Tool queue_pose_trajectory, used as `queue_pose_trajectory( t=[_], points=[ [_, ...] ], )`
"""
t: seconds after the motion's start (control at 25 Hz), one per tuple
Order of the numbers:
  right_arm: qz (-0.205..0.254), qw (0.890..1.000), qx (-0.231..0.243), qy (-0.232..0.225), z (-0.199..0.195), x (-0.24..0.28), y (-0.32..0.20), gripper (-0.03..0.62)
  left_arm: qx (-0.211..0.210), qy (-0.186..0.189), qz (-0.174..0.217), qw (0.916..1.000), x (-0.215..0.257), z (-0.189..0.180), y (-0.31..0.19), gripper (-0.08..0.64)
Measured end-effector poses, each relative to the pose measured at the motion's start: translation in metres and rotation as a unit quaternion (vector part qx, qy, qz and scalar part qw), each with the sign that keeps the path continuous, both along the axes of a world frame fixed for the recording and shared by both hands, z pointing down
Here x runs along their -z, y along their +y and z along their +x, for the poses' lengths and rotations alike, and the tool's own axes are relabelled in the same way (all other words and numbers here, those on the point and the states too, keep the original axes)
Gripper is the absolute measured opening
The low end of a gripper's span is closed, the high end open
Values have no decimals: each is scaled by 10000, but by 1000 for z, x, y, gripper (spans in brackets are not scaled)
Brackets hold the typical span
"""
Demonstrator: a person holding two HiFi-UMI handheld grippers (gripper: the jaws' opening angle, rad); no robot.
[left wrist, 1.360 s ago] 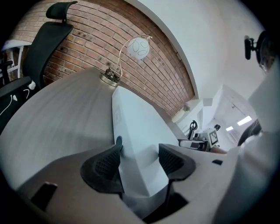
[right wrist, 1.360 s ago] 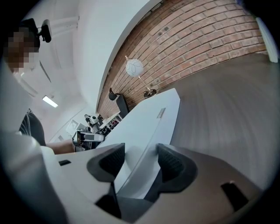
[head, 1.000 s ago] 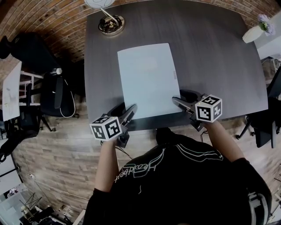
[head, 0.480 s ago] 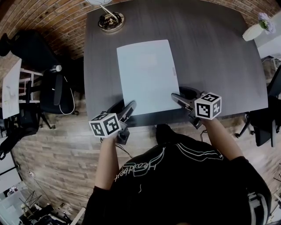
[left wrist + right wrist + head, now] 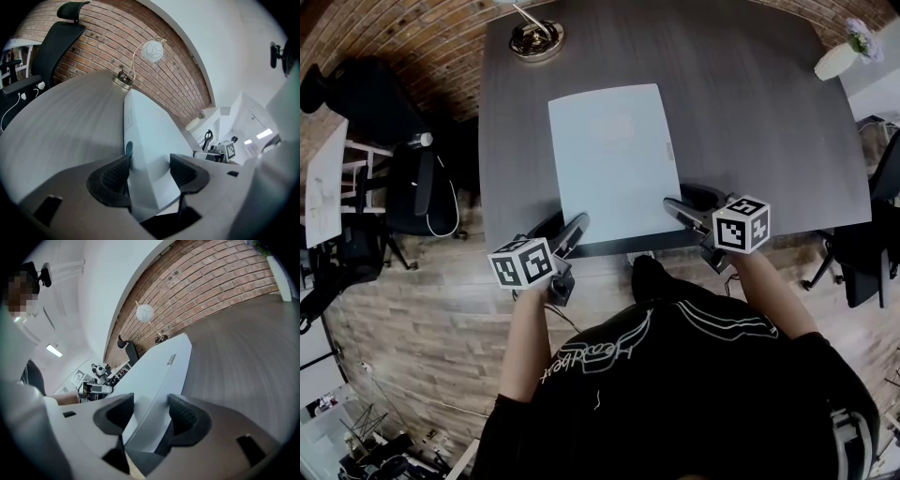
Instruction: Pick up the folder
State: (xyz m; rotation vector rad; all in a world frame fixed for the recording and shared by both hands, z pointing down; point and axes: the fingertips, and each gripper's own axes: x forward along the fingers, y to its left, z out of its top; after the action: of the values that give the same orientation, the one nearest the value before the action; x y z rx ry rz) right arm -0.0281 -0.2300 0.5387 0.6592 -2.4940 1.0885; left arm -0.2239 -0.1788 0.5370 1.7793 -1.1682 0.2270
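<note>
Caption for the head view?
Left gripper and right gripper, jaws open, straddle the folder's near corners on the dark table.

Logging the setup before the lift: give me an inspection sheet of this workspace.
Surface: dark grey table.
Job's things: pale folder lying flat, close to the table's near edge.
Clutter: lamp at far left corner; white vase at far right corner.
Grippers: left hand-held gripper open, folder's near left corner between jaws; right hand-held gripper open at near right corner.
Cables: white cable by the office chair, left of table.
Surroundings: brick wall, wooden floor.
</note>
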Motion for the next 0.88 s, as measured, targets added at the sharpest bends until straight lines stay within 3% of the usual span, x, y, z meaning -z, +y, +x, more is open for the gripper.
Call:
queue_pose_trajectory(
  t=[0.88],
  points=[
    [-98,9996,-164,-214,14,1,63,216,-77,-117,-75,9999,3,13,59,268]
  ],
)
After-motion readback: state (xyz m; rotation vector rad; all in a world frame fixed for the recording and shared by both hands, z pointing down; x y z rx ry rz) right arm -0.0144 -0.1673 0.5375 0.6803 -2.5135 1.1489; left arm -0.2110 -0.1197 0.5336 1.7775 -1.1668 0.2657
